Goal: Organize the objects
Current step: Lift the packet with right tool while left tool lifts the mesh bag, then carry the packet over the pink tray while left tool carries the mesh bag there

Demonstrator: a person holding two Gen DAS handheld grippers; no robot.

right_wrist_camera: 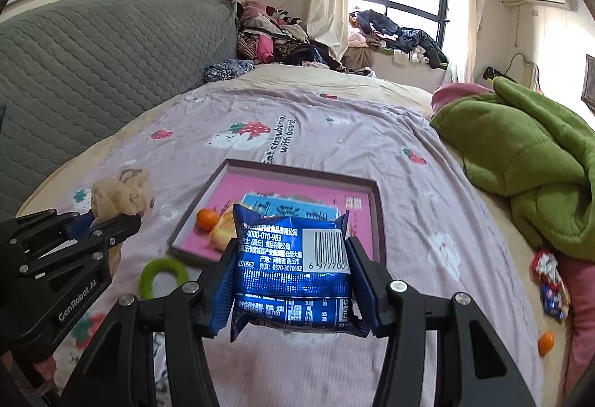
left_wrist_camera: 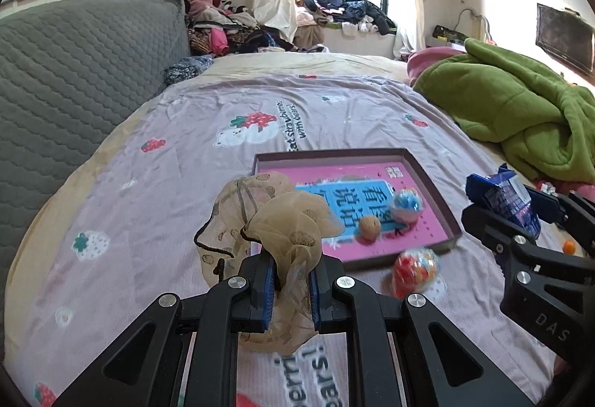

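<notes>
Shallow pink-lined cardboard tray (left_wrist_camera: 433, 183), dark rim, lying flat on the lilac strawberry-print bedsheet (left_wrist_camera: 193, 154): the collection point, as I judge it.

Already inside: a small tan ball (left_wrist_camera: 369, 227) and a blue-and-pink wrapped ball (left_wrist_camera: 407, 206) in the left view; a small orange fruit (right_wrist_camera: 207, 218) and a yellow packet (right_wrist_camera: 223, 234) in the right view, partly hidden.

In hand:
- Blue foil snack packet (right_wrist_camera: 293, 262), pinched at both sides by the right gripper (right_wrist_camera: 293, 280), held above the tray's near edge.
- Beige sheer mesh pouch with a dark drawstring (left_wrist_camera: 275, 221), pinched by the left gripper (left_wrist_camera: 292, 291), just left of the tray, above the sheet.

Still loose on the sheet:
- Red-and-blue wrapped ball (left_wrist_camera: 414, 271), just outside the near rim.
- Green ring (right_wrist_camera: 163, 275).
- Second orange fruit (right_wrist_camera: 546, 342) and a red-and-blue patterned item (right_wrist_camera: 550, 280), near the green fleece blanket (right_wrist_camera: 528, 161).

Estimate: partly done; two items in transit, four to fetch.
</notes>
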